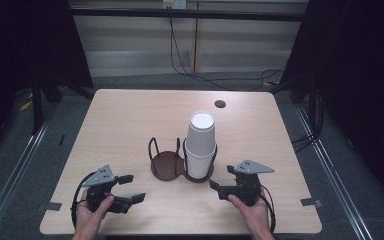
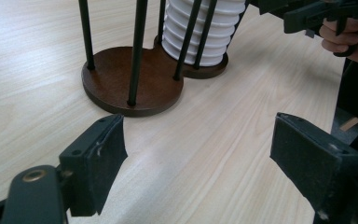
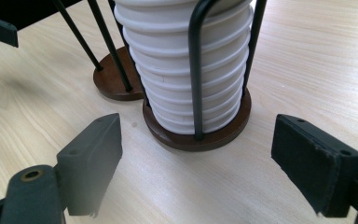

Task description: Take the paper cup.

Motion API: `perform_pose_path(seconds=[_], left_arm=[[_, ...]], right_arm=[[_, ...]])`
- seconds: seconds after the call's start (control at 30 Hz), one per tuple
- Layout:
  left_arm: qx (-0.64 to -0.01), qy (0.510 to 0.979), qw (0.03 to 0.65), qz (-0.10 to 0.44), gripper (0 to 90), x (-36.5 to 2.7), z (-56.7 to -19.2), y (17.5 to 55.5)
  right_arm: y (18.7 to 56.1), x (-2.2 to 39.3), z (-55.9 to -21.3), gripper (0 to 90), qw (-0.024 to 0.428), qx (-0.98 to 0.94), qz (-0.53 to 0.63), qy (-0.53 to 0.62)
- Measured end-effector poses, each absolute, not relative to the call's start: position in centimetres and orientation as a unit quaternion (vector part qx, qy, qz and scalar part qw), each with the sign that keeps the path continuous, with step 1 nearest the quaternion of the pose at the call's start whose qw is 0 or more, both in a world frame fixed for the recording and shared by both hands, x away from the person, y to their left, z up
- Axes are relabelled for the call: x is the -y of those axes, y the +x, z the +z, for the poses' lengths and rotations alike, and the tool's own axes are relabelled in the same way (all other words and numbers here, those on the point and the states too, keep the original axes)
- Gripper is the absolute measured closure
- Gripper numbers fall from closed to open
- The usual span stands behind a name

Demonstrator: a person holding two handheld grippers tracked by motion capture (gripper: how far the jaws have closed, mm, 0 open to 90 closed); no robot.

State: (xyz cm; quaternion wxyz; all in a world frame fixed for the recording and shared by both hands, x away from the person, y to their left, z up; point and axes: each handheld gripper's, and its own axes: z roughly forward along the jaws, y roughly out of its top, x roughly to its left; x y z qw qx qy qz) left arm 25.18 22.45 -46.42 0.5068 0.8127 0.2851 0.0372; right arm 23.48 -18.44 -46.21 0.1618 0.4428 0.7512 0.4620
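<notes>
A tall stack of upside-down white paper cups (image 1: 200, 145) stands in the right ring of a dark wire cup holder (image 1: 166, 165) at the table's middle; the holder's left ring is empty. My left gripper (image 1: 133, 188) rests low at the front left, open, with nothing between its jaws. It points at the holder's brown base (image 2: 130, 79) and the cups (image 2: 200, 32). At the front right, my right gripper (image 1: 221, 177) is also open and empty. It faces the cup stack (image 3: 186, 60) and the round base (image 3: 205, 135) from close by.
The light wooden table (image 1: 130, 115) has a small dark hole (image 1: 220, 104) near its far edge. Black cables (image 1: 205, 77) trail across the floor behind it. Metal rails run along both sides. The right gripper and its hand (image 2: 335, 32) show at the upper right of the left gripper view.
</notes>
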Motion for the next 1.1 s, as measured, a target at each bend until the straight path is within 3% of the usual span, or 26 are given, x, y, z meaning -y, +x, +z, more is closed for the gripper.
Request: perform_pose_path(seconds=[0.4,0.73,1.1], left_arm=[[-0.272,0.814,0.513,0.038,16.6,-22.0,-46.1,24.8],[-0.274,0.815,0.509,0.041,17.1,-22.2,-46.2,24.9],[-0.27,0.811,0.517,0.044,17.8,-22.4,-45.9,24.6]], right_arm=[[23.5,18.4,-46.0,15.0,0.15,-0.751,0.474,0.435],[23.0,18.0,-45.2,25.3,0.119,-0.756,0.493,0.414],[22.6,18.3,-42.7,28.2,0.141,-0.742,0.509,0.413]])
